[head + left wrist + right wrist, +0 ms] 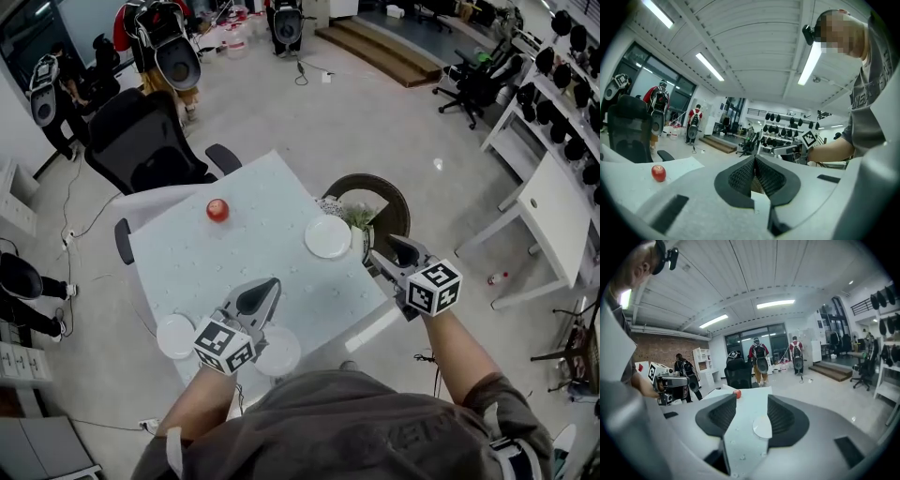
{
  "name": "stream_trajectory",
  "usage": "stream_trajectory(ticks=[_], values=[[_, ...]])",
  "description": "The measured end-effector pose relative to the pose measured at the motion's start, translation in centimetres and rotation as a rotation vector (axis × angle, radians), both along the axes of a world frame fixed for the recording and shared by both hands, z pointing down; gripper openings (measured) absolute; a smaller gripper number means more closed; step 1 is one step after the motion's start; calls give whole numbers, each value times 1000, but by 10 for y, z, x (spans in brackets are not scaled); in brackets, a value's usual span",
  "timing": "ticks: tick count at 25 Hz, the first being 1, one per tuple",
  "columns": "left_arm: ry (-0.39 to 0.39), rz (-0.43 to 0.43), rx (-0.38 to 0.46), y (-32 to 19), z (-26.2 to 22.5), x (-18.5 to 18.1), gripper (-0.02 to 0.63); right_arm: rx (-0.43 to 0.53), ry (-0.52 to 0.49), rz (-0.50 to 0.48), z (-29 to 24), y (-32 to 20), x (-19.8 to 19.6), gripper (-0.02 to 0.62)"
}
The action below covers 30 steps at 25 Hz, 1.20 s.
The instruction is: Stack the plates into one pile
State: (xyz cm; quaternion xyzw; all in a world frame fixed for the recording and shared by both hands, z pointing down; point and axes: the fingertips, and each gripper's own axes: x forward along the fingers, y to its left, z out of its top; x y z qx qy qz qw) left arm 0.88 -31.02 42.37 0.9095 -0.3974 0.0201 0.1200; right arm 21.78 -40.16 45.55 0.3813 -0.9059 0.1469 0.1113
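On the tabletop point(234, 267) the apple point(217, 209) lies far left and the far plate point(328, 236) sits at the right edge, well apart from it. The left plate point(175, 336) and the right plate point(278, 352) lie at the near edge, with the left hand-held gripper point(267, 287) between them. A chair point(141, 141) stands behind the tabletop

**Person, from above.** Grey short-sleeved T-shirt point(356, 427) with faint darker lettering on the chest. Left hand-held gripper point(265, 292) and right hand-held gripper point(405, 251): pale grey bodies and black rounded jaws lined with finely ribbed black pads point(723, 414). Each carries a white marker cube point(434, 286) printed with black square patterns. A small black camera point(808, 32) sits on the head.
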Motion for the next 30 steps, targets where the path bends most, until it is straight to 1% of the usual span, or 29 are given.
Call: stream_trajectory(ticks=[5, 9, 12, 16, 22, 26, 28, 29, 30], values=[[-5, -12, -24, -23, 29, -9, 6, -120, 22, -5, 60, -61, -11, 197], [18, -29, -35, -41, 57, -19, 6, -200, 78, 17, 123, -106, -16, 196], [35, -35, -53, -46, 76, -24, 6, -280, 81, 48, 170, -129, -15, 196], [51, -47, -92, -51, 104, -33, 6, -371, 47, 88, 216, -153, -14, 196], [57, -52, -131, -55, 135, -44, 6, -495, -20, 129, 264, -172, -23, 196], [61, -51, -149, -53, 143, -48, 6, -590, -63, 116, 289, -170, -31, 193], [62, -53, -154, -51, 145, -51, 6, -628, -102, 97, 293, -168, -36, 165], [62, -54, -155, -50, 145, -52, 6, -633, -119, 89, 292, -168, -38, 141], [62, -55, -155, -50, 145, -54, 6, -628, -128, 83, 290, -169, -39, 100]])
